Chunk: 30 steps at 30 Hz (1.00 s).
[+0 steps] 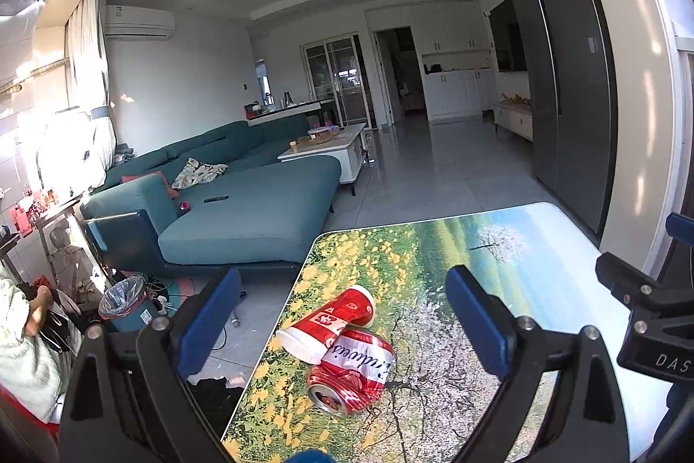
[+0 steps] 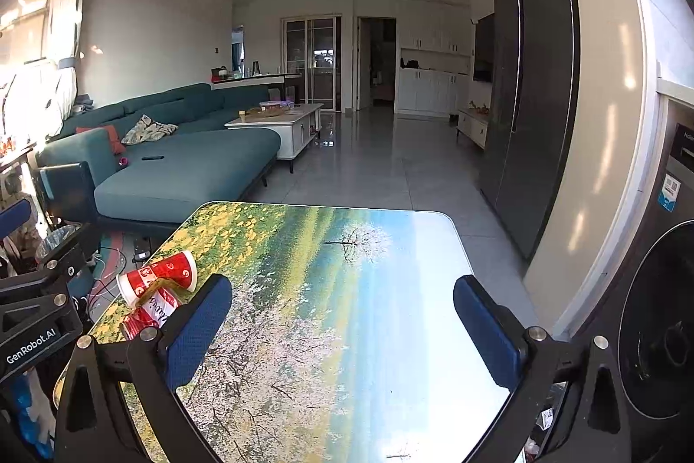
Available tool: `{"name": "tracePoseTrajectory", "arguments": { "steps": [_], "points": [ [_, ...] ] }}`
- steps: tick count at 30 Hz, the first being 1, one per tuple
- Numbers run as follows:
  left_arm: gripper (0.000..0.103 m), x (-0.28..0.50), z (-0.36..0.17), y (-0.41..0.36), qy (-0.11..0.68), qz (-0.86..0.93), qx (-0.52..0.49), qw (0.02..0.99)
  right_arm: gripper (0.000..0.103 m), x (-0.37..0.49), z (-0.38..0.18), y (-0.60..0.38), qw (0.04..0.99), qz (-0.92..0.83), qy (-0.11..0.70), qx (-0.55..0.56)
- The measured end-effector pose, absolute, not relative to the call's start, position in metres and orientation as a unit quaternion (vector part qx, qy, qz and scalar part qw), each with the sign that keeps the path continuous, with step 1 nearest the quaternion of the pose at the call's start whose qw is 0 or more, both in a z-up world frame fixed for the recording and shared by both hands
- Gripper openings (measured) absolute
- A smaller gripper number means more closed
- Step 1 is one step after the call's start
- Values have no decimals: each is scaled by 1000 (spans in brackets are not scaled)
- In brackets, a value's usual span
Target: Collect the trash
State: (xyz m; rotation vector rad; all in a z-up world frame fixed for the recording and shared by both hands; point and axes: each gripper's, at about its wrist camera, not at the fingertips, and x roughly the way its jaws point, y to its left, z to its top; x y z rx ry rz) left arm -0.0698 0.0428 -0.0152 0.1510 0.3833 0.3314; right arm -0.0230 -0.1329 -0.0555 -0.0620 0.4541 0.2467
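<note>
A crushed red and white beer can (image 1: 353, 374) lies on its side on the landscape-print table (image 1: 499, 272), near its left edge. A red paper cup (image 1: 327, 322) lies tipped over, touching the can's far side. My left gripper (image 1: 347, 315) is open and empty, held above the table with the can and cup between its blue pads (image 1: 477, 320). In the right wrist view the cup (image 2: 158, 274) and can (image 2: 149, 311) lie left of my right gripper (image 2: 342, 315), which is open and empty over the table's middle (image 2: 368, 267).
A bin lined with a clear bag (image 1: 126, 300) stands on the floor left of the table, among cables. A teal sofa (image 1: 243, 202) lies beyond it, a tall dark fridge (image 2: 529, 94) at right, a washing machine (image 2: 659, 311) at far right.
</note>
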Motion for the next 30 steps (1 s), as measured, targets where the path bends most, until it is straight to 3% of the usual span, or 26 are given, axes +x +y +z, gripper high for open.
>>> {"name": "tracePoseTrajectory", "arguments": {
  "steps": [30],
  "points": [
    [97, -93, -12, 52, 169, 181, 88, 965, 103, -43, -51, -126, 968, 145, 203, -26]
  ]
}}
